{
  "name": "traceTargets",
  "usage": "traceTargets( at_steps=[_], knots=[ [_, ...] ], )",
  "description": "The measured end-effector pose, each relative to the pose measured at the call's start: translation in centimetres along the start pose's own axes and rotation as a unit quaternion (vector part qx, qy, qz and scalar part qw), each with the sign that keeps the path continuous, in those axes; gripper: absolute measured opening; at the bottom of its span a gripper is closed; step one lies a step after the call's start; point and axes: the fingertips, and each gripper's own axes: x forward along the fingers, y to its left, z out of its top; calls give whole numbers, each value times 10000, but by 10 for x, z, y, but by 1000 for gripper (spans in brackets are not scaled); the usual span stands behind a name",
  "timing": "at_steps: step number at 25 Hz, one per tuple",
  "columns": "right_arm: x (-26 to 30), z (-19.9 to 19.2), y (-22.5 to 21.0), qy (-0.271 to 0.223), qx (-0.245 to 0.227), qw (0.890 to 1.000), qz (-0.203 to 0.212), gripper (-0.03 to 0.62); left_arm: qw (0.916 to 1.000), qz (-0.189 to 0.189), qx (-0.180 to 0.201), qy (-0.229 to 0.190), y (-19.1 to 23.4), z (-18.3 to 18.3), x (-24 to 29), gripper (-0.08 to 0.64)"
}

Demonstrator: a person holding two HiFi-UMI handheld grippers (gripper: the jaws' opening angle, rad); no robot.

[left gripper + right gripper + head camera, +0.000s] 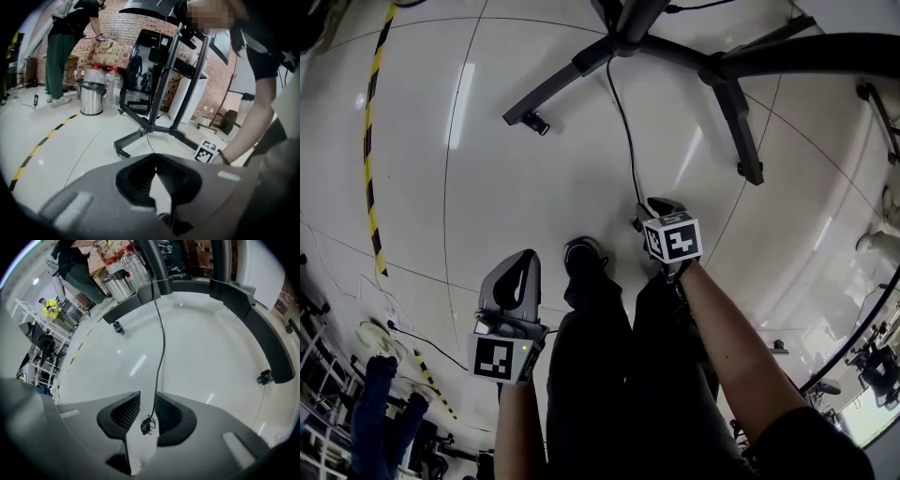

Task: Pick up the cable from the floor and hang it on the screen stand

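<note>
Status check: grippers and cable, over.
Left gripper shut, empty. Right gripper open and low, plug between its jaws, unclamped. Cable trails to the stand base. Nothing blocking.

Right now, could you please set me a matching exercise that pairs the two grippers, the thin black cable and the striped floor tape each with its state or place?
Things:
1. left gripper
2. right gripper
3. thin black cable
4. yellow-and-black striped floor tape

States or places:
A. Trails across the floor from the black screen stand base
B. Jaws apart, one on either side of a plug
C. Jaws together, holding nothing
D. Stuck to the floor at the far left of the head view

Pairs: 1-C, 2-B, 3-A, 4-D.
</note>
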Motion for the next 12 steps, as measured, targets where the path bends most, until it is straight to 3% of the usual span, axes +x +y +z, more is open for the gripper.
traceTargets(
  at_steps=[12],
  knots=[
    [57, -17, -15, 685, -138, 9974, -199, 101, 10000, 26, -13, 0, 23, -14, 35, 0]
  ],
)
